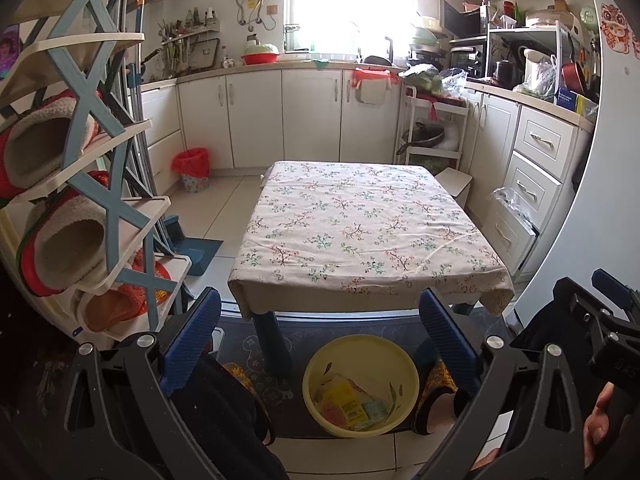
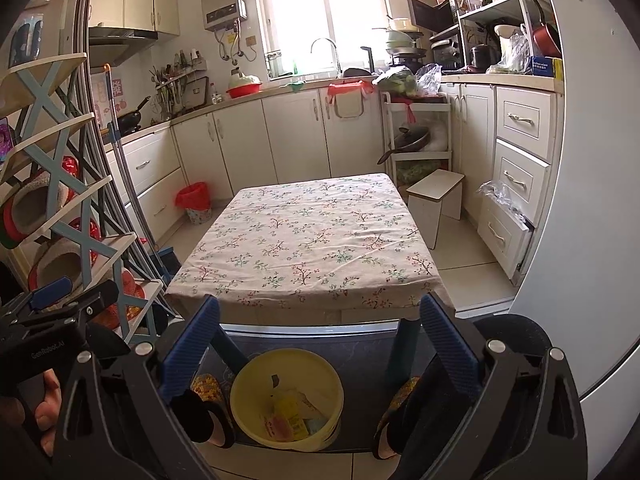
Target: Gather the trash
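below, round yellow plastic basin (image 1: 404, 364) holds crumpled wrappers (image 1: 352, 402); both hand-held grippers, left (image 1: 320, 336) and right (image 2: 320, 338), spread wide, ribbed blue pads (image 1: 448, 340) bare.

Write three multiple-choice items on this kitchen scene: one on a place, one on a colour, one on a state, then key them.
1. Where is the yellow bucket?
A. on the table
B. on the floor in front of the table
C. on the counter

2. What colour is the liner of the small bin by the cabinets?
A. red
B. black
C. white

3. How do the left tongs and right tongs stand?
A. both shut on wrappers
B. one open, one shut
C. both open, holding nothing

Key: 1 B, it stands on the floor near the table legs, wrappers inside. 2 A, red plastic folds over its rim. 3 C, blue fingers wide apart in both views.
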Demonstrator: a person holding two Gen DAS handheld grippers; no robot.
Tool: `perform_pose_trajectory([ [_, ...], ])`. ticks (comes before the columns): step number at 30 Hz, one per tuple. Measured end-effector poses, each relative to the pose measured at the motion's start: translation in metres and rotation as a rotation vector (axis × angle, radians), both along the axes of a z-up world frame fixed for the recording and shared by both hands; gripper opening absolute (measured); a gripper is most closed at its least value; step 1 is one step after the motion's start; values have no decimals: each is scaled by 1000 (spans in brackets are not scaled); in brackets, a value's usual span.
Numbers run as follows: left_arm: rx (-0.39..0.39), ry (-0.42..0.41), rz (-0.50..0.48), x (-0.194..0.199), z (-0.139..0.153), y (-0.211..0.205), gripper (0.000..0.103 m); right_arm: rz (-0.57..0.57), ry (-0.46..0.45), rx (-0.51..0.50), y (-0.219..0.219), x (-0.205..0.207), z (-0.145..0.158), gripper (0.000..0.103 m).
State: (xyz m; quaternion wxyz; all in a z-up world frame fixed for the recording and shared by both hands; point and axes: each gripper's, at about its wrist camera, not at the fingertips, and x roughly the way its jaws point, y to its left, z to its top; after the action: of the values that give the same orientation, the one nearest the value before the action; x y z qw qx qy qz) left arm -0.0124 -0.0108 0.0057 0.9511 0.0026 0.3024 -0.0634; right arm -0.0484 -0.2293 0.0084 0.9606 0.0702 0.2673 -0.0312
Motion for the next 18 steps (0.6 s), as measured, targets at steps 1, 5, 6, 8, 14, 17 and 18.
perform_pose_trajectory([
  [1,1,7,0,1,0,-1,95,1,0,0,0,0,0,96],
  [5,8,15,-7,1,-3,-4,95,-1,7,4,-1,0,-1,96],
  [6,11,17,-10,2,-4,-4,95,-1,10,6,-1,1,-1,96],
  [8,16,20,-12,3,-5,-6,95,-2,17,9,-3,2,-3,96],
  [14,32,38,-18,12,-12,-10,95,-2,39,16,-7,10,-10,96],
  [17,36,51,-21,17,-16,-12,95,-6,52,22,-10,14,-15,96],
  [18,38,55,-22,19,-18,-12,95,-8,56,25,-11,16,-16,96],
])
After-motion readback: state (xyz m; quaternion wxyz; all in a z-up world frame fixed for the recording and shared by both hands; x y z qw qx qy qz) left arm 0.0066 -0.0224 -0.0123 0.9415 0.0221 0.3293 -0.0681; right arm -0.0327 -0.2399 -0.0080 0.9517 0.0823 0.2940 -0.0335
